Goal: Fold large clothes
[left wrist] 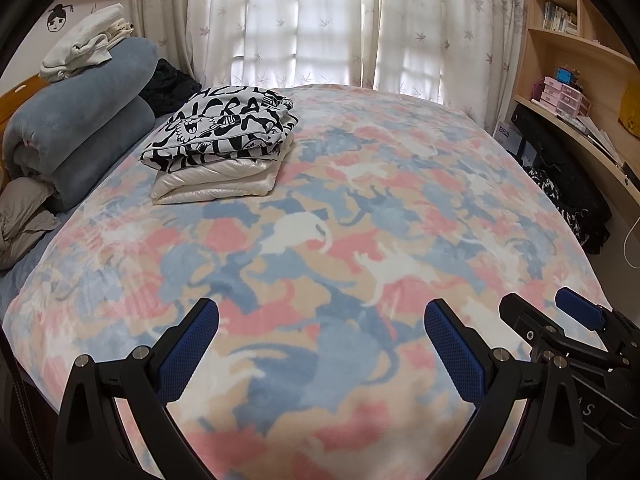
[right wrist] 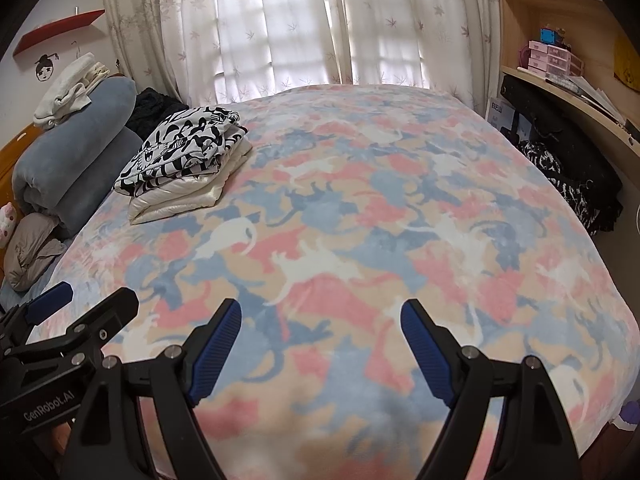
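- Fleecy blanket (left wrist: pixel 320 240) in pink, blue, cream and white animal shapes covers the bed, smooth and flat.
- Folded black-and-white printed garment (left wrist: pixel 224 128) lies on a glossy white padded garment (left wrist: pixel 216 184), stacked at the blanket's far left.
- Rolled grey-blue plush bedding (left wrist: pixel 80 120) sits beside them, with crumpled white cloths (left wrist: pixel 88 40) on top.
- Leaf-patterned curtains (left wrist: pixel 320 20) hang behind; wooden shelves (left wrist: pixel 560 40) hold books and pink boxes (left wrist: pixel 562 96).
- Left gripper (left wrist: pixel 321 320) and right gripper (right wrist: pixel 321 320) stand wide apart above the blanket, nothing between them.

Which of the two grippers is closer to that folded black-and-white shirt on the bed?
Left. The left gripper hovers over the near edge of the bed, nearer the folded shirt at the far left. The right gripper sits beside it, farther right.
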Available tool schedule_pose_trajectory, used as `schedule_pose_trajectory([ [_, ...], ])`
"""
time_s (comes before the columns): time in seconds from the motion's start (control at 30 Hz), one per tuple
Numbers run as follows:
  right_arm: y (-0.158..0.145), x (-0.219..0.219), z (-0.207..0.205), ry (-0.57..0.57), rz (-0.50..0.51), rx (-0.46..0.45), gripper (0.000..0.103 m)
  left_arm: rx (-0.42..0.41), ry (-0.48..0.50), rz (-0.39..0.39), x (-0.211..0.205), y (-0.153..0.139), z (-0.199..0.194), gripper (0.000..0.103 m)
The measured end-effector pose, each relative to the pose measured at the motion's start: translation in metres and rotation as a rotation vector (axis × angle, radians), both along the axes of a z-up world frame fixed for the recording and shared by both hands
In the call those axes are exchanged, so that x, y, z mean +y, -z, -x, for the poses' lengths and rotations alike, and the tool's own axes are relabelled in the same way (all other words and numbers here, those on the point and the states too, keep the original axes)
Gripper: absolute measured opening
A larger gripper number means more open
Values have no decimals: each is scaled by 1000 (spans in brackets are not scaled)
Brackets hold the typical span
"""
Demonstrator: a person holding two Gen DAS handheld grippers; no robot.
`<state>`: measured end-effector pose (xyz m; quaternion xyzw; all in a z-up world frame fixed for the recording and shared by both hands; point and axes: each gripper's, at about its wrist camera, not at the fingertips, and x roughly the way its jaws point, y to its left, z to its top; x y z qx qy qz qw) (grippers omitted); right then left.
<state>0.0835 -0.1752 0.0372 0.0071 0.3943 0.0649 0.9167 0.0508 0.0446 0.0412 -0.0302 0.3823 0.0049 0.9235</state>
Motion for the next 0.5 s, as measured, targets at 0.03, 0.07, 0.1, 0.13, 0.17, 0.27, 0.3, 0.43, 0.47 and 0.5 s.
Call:
schedule_pose_trajectory([
  [0.03,0,0,0,0,1,0,82,1,-1,0,0,1,0,102],
  [0.07,1,0,-1,0,2,0,82,1,-3,1,0,1,1,102],
  [0.1,0,0,0,0,0,1,82,1,-4,1,1,1,1,102],
  [0.13,0,0,0,0,-1,2,82,1,-3,2,1,1,1,102],
  [0.17,1,0,0,0,-1,1,82,2,-3,2,1,1,1,102],
  [0.27,0,0,0,0,1,1,82,4,-5,2,2,1,1,102],
  [0.3,0,1,0,0,0,1,82,5,-8,2,2,2,3,102],
  [0.43,0,1,0,0,1,2,82,7,-11,4,4,4,4,102],
  [0.47,0,1,1,1,0,1,82,7,-10,4,3,3,3,102],
  [0.5,0,1,0,0,1,2,82,8,-10,4,4,4,4,102],
])
